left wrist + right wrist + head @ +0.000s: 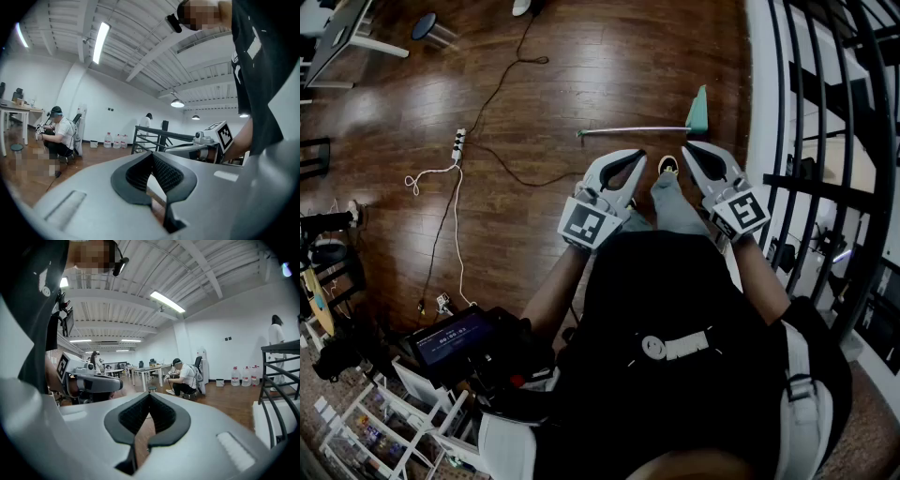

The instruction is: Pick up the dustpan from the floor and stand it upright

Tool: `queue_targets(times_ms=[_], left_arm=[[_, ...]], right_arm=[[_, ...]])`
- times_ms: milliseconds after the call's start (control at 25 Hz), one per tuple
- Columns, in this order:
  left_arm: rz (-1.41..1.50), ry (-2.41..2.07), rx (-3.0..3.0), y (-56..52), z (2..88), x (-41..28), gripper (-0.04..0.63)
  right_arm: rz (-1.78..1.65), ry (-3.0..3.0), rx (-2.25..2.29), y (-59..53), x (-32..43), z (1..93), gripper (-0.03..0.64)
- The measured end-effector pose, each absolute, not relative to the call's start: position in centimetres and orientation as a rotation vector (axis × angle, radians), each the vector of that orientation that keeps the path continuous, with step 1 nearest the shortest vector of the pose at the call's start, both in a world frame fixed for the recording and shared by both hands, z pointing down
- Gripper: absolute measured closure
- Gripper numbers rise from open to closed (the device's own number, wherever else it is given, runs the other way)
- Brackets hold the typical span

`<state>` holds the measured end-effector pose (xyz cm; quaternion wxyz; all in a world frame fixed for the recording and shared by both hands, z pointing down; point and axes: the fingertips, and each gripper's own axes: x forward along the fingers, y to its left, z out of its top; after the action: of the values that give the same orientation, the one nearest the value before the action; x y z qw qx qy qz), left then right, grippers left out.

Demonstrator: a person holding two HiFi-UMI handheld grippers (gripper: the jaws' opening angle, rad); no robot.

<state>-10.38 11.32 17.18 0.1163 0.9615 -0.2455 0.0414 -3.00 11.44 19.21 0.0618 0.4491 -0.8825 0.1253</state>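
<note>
The dustpan (697,111) lies on the wooden floor in the head view, its teal pan at the right and its long thin handle (628,131) running left. My left gripper (639,156) and right gripper (690,146) hover side by side in front of my body, well above the floor and nearer to me than the dustpan. Both are shut with nothing between their jaws. The left gripper view shows its jaws (152,155) closed tip to tip, with the right gripper's marker cube (220,134) beside them. In the right gripper view the jaws (149,397) are closed too. The dustpan shows in neither gripper view.
A black metal railing (830,141) borders the right side. A white power strip (458,143) with trailing cables lies on the floor at left. My shoe (668,165) is just below the dustpan handle. A person crouches (58,133) across the room, near water bottles (115,140).
</note>
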Motion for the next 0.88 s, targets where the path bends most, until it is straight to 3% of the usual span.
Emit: queue_targets(times_ms=[360, 560, 880], left_arm=[[0.176, -0.741, 2.833, 6.2, 14.9, -5.4, 0.581], [0.299, -0.762, 2.785, 4.4, 18.5, -1.5, 0.581], [0.307, -0.909, 2.66, -2.2, 20.3, -4.4, 0.581]], right_arm=[[0.448, -2.712, 1.305, 4.9, 2.8, 17.2, 0.614], [0.479, -2.735, 1.262, 1.2, 8.8, 20.0, 0.614], [0.446, -2.657, 1.118, -5.6, 6.6, 20.6, 0.614]])
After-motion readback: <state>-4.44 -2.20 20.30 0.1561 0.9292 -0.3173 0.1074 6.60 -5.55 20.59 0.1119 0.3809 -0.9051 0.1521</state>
